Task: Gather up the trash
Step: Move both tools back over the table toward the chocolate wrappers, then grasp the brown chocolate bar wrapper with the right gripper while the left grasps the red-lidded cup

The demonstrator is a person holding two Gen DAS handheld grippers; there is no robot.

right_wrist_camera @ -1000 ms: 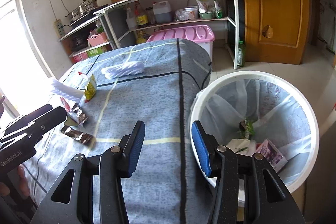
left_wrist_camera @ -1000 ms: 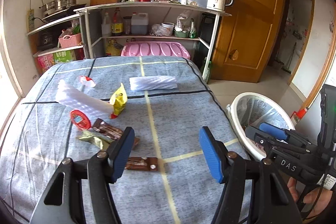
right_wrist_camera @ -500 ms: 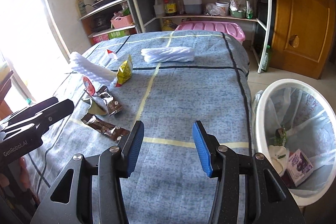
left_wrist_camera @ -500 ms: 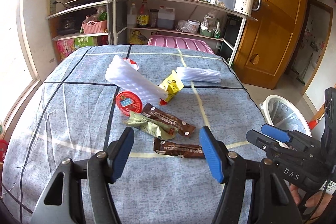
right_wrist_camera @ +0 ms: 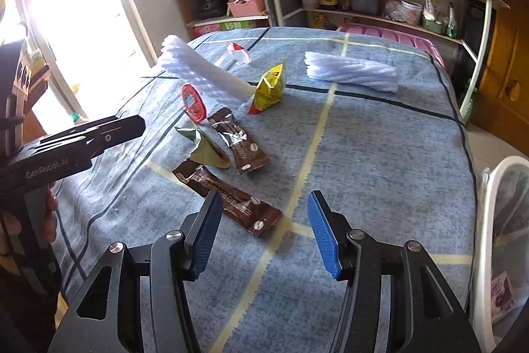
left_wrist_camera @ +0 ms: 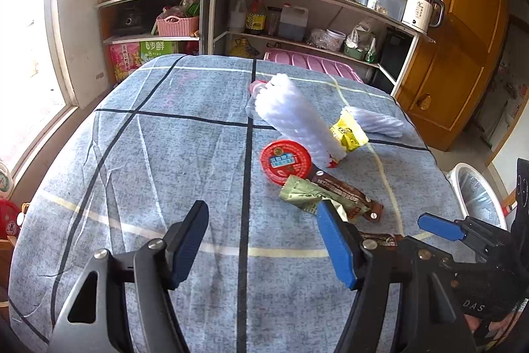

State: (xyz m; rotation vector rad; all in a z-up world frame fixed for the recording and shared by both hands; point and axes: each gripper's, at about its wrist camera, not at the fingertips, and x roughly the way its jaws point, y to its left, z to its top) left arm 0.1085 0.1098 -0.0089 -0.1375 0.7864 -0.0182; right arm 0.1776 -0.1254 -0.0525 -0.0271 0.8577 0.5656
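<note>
Right gripper (right_wrist_camera: 261,232) low in frame over blue checked tablecloth (right_wrist_camera: 380,154), jaws just widened, apart and empty, brown wrapper (right_wrist_camera: 228,199) just beyond the left pad; left gripper (left_wrist_camera: 264,242) at bottom centre of its view, jaws likewise parted, nothing between; litter clustered mid-frame: red lid (left_wrist_camera: 286,159), green wrapper (left_wrist_camera: 305,194), yellow packet (left_wrist_camera: 348,134), white foam sleeve (left_wrist_camera: 296,121); white bin (right_wrist_camera: 502,240) at right edge
</note>
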